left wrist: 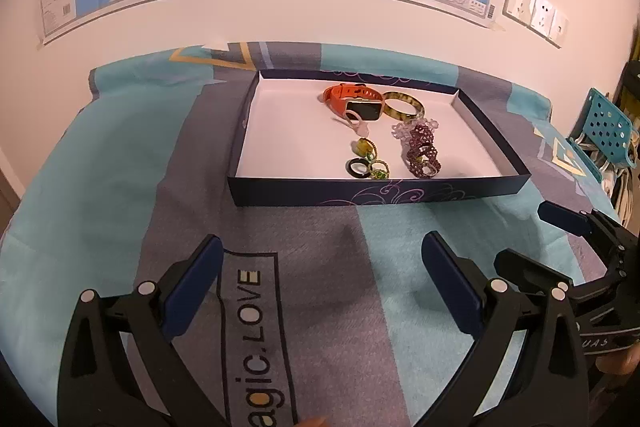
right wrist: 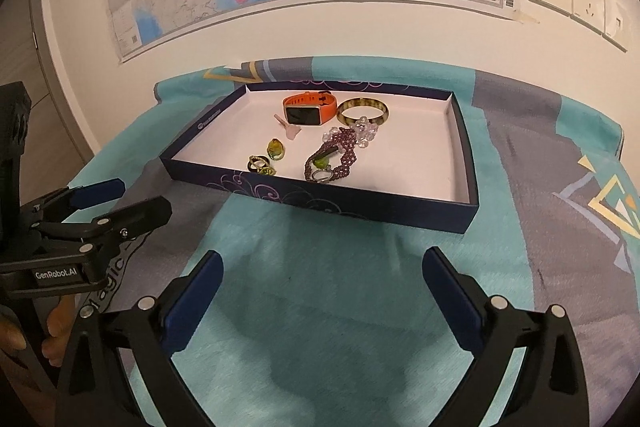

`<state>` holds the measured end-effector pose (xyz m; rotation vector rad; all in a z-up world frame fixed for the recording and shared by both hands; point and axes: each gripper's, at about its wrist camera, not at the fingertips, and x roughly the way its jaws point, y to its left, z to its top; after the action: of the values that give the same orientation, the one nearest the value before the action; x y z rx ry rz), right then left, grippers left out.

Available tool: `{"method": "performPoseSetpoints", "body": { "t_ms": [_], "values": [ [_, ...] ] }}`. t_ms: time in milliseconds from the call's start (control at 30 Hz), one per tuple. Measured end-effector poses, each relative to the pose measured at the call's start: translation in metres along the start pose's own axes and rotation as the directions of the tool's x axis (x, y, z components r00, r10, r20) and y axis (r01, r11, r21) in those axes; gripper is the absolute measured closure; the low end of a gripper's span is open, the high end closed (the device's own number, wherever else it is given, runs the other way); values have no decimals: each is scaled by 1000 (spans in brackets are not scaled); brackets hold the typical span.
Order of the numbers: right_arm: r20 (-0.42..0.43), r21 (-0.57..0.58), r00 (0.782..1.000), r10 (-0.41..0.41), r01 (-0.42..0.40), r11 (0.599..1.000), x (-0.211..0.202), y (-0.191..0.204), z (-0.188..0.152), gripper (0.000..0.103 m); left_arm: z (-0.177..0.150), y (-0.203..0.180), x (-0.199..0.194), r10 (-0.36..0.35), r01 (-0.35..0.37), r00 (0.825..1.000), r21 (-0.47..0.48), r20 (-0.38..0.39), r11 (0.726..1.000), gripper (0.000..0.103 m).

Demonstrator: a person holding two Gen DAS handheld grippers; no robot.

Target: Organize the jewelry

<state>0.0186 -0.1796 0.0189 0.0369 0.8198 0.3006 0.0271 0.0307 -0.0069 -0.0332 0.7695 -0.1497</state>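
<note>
- Both my grippers hover nearest, over the cloth (right wrist: 320,307), short of the box (right wrist: 400,211): left gripper (left wrist: 320,287) with fingers wide apart and empty, right gripper (right wrist: 320,291) likewise.
- Jewelry lies inside the box: rings (right wrist: 262,165) front left, orange watch (right wrist: 308,109) at the back, purple bracelet (right wrist: 332,159) mid-front, bangle (right wrist: 362,113) back right, clear beads (right wrist: 366,131) touching it.
- Everything looks gathered already, I think; if a piece needs tidying, I'd come in over the front wall, pinch one piece only, and avoid snagging the tangled bracelet and beads.
</note>
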Motion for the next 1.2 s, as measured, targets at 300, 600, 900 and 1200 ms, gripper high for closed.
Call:
{"method": "performPoseSetpoints", "body": {
  "t_ms": [300,600,900,1200],
  "values": [
    [1,8,1000,-4,4,1000,-1,0,-3,7,-1,1,1,22,-22,1000,-10,-11,1000,5],
    [-7,10,1000,1,-1,1000,0,-1,-4,7,-2,-1,0,42,-42,999,5,-10,999,5],
    [-9,15,1000,6,-6,1000,-1,-1,-5,7,-3,-2,-1,52,-52,999,8,-12,999,5],
    [-11,17,1000,9,-8,1000,-1,-1,-6,7,-4,-3,-1,57,-57,998,14,-9,998,5]
  ]
}}
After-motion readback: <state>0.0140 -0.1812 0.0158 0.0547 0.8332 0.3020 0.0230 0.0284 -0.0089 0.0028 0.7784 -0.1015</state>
